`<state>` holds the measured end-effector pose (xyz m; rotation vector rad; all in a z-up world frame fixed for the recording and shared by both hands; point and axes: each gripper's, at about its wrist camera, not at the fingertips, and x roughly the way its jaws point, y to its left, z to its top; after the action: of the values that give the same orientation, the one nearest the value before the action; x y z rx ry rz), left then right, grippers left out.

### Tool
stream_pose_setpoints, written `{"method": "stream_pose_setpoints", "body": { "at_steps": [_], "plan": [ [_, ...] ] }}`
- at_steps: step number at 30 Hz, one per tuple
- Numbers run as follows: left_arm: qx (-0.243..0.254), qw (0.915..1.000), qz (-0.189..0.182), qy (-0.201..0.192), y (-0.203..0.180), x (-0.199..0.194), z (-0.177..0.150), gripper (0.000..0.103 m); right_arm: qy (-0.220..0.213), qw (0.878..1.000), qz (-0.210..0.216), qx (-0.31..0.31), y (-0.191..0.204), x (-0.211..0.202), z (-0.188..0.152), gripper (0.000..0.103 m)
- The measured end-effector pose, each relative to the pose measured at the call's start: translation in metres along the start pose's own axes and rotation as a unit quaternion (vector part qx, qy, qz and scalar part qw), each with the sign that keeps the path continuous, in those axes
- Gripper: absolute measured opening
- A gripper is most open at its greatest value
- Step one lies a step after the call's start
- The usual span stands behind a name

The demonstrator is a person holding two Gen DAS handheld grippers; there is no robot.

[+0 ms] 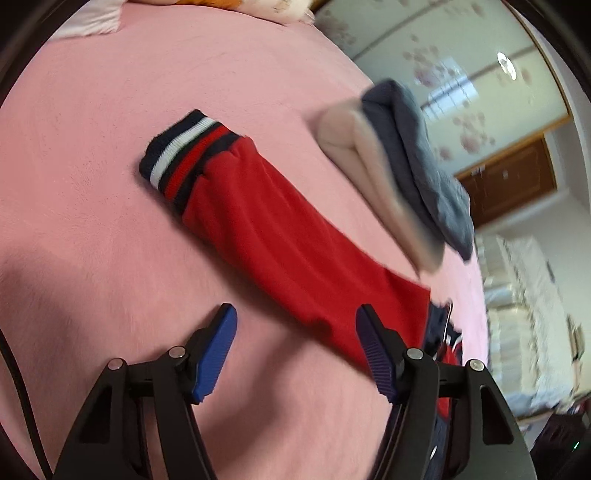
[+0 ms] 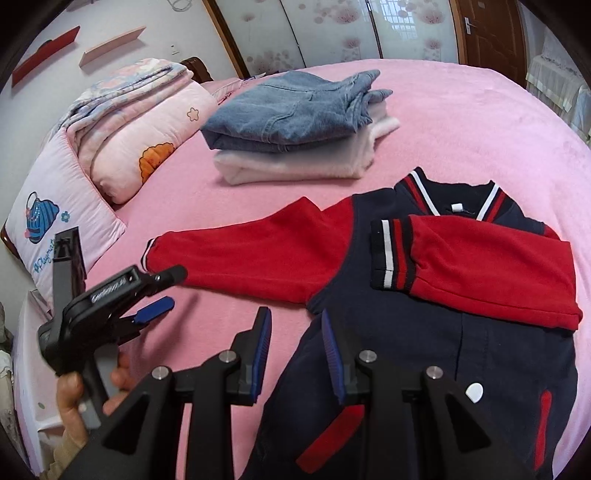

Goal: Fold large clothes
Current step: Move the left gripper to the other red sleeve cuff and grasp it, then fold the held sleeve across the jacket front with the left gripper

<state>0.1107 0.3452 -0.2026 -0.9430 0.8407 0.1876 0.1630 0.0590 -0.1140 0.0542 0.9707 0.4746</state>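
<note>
A navy jacket (image 2: 424, 350) with red sleeves lies flat on the pink bed (image 2: 480, 129), collar away from me. One red sleeve (image 2: 480, 269) is folded across the chest. The other sleeve (image 2: 251, 254) (image 1: 280, 240) stretches out sideways and ends in a striped cuff (image 1: 184, 155). My left gripper (image 1: 295, 310) (image 2: 166, 291), held in a hand, hovers open just above the bed beside that sleeve, with nothing between its fingers. My right gripper (image 2: 295, 314) is open with a narrow gap over the jacket's side edge near the armpit and holds nothing.
Folded jeans (image 2: 295, 107) lie on a folded white garment (image 2: 295, 162) behind the jacket, the same stack (image 1: 417, 166) blurred in the left wrist view. A rolled quilt (image 2: 147, 129) and a pillow (image 2: 55, 229) lie at the headboard. Wardrobe doors (image 2: 332, 33) stand beyond the bed.
</note>
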Motion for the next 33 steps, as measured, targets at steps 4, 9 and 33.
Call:
{"method": "stream_pose_setpoints", "body": {
  "at_steps": [4, 9, 33],
  "plan": [
    [-0.02, 0.9994, 0.014, -0.025, 0.004, 0.011, 0.011, 0.045, 0.006, 1.0, 0.002, 0.008, -0.008, 0.008, -0.001, 0.028],
    [-0.018, 0.9973, 0.05, -0.05, -0.011, 0.01, 0.018, 0.003, 0.011, 1.0, 0.006, 0.019, -0.018, 0.012, -0.004, 0.028],
    [0.342, 0.9217, -0.056, 0.175, -0.26, 0.1, -0.16, 0.063, -0.05, 0.983, -0.073, 0.16, -0.179, -0.064, -0.031, 0.029]
  ]
}}
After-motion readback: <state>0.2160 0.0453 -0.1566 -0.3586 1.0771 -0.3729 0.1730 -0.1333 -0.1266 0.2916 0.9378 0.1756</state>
